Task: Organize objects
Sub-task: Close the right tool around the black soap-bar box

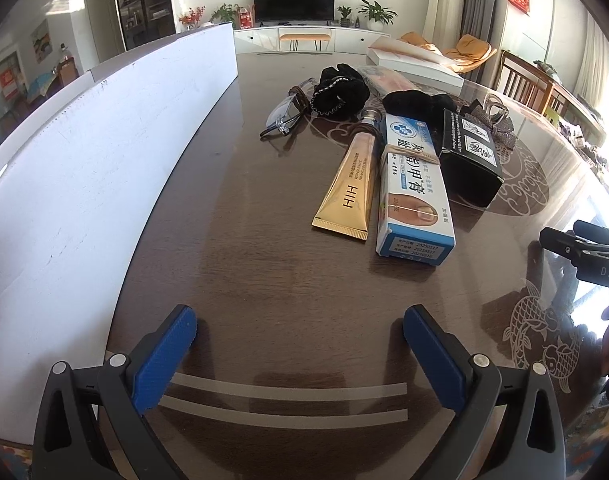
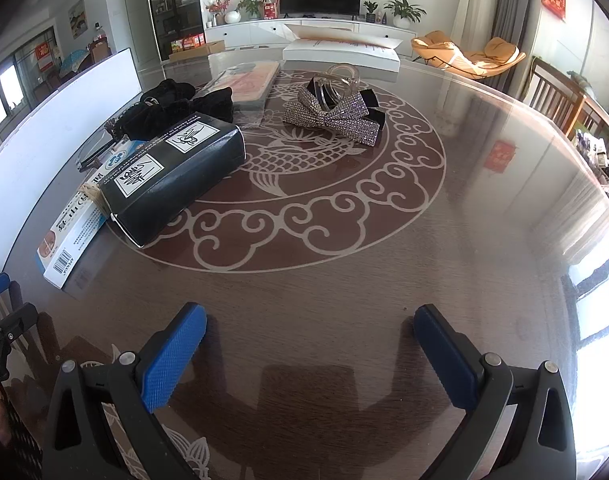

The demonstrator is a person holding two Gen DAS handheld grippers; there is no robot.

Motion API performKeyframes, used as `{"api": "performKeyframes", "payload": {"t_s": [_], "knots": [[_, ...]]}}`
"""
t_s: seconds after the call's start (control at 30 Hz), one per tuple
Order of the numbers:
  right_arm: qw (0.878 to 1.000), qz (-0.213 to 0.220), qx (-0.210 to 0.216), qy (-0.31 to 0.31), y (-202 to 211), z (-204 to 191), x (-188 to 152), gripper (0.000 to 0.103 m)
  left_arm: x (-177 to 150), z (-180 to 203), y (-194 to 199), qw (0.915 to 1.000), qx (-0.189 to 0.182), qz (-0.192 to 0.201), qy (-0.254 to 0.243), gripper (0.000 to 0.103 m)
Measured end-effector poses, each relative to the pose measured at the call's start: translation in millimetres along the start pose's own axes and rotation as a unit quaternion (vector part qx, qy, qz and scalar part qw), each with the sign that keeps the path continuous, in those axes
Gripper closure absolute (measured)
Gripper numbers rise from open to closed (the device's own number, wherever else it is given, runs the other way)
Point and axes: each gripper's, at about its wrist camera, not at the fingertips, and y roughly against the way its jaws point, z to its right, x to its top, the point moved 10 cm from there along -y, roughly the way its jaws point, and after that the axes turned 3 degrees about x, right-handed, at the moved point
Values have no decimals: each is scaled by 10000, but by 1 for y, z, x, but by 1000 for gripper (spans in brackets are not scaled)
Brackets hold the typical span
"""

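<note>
Here the white tray point(image 1: 84, 152) sits beside the gold tube point(image 1: 350, 184), contents hidden.

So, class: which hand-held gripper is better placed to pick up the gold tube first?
Probably left. The left hand-held gripper is open and faces the gold tube directly; the right wrist view does not show the tube.

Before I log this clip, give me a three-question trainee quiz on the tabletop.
1. True or false: the left claw holds the gold squeeze tube.
2. What lies right of that tube? A) blue-and-white carton B) clear-framed glasses C) rhinestone bow clip
3. Fill in: the black printed box rests partly on the ____.

Key: 1 false; 2 A; 3 carton.
</note>
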Motion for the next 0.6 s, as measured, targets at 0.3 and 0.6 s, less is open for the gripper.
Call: {"api": "performKeyframes", "payload": {"t_s": [0.3,0.6], "knots": [[9992,145,250,-276,3,-11,17,0,0,0,1,10000,12,97,8,0],[9926,12,978,-725,-25,-85,96,0,2,-1,0,9998,33,177,32,0]]}}
